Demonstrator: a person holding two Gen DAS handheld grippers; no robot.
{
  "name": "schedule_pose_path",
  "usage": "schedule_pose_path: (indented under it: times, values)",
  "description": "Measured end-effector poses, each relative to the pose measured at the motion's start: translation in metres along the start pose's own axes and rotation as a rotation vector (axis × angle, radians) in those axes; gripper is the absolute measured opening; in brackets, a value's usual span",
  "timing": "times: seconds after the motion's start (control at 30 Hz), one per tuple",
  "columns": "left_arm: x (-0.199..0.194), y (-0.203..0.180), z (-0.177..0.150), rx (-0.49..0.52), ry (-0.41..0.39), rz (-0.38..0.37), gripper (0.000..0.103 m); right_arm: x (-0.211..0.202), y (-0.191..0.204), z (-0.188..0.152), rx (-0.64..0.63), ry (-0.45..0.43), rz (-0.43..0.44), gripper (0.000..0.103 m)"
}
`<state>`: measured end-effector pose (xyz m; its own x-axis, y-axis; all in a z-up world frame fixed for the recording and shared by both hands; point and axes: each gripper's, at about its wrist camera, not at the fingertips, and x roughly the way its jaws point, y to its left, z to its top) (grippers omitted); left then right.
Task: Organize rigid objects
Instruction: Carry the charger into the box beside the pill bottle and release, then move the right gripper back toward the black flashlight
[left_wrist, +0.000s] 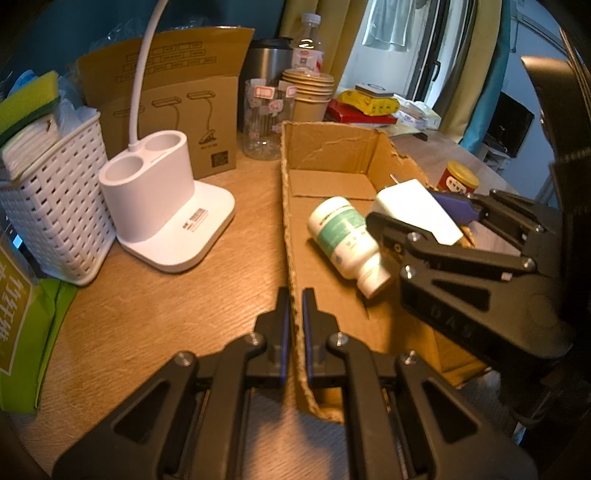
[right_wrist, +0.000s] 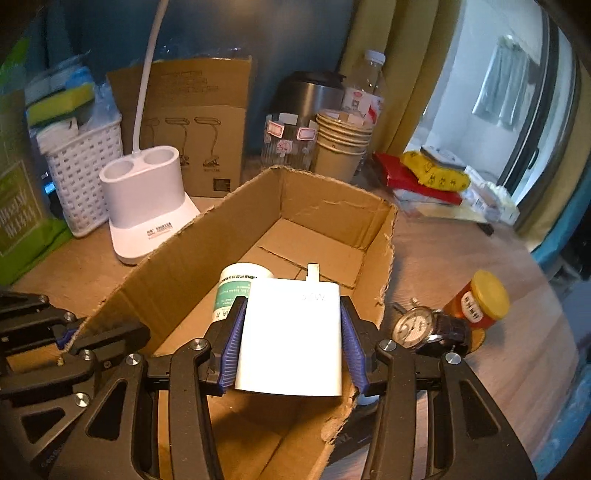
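Note:
An open cardboard box (left_wrist: 325, 155) (right_wrist: 184, 258) lies on the wooden table. My left gripper (left_wrist: 295, 299) is shut on the box's left wall near its front corner. My right gripper (right_wrist: 291, 306) (left_wrist: 424, 210) is shut on a white charger (right_wrist: 291, 339) (left_wrist: 417, 208) and holds it above the inside of the box. A white pill bottle with a green label (left_wrist: 345, 240) (right_wrist: 236, 288) lies on its side on the box floor, under the charger. A wristwatch (right_wrist: 424, 325) and a yellow-lidded jar (right_wrist: 480, 299) (left_wrist: 458, 181) sit on the table right of the box.
A white lamp base (left_wrist: 166, 214) (right_wrist: 144, 206) and a white basket (left_wrist: 55, 206) (right_wrist: 85, 173) stand left of the box. A lamp carton (left_wrist: 177, 110), a glass jar (left_wrist: 267, 118), paper cups (left_wrist: 308, 96) and a steel flask (right_wrist: 310, 96) stand behind. Packets (right_wrist: 432, 173) lie back right.

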<state>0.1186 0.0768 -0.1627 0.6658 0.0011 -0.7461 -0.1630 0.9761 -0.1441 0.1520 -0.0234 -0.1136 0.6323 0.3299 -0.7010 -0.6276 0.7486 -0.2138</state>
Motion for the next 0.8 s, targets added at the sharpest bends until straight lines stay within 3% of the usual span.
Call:
schedule_pose_path:
  times: [0.5,0.8]
  values:
    - [-0.002,-0.002,-0.001,0.002,-0.002,-0.002,0.007,-0.002,-0.006,-0.001,0.05,0.019,0.055,0.053]
    - [-0.002,-0.004,-0.002,0.001,-0.002,-0.003,0.007,-0.026,-0.021,-0.002,0.135,-0.051,0.084,0.056]
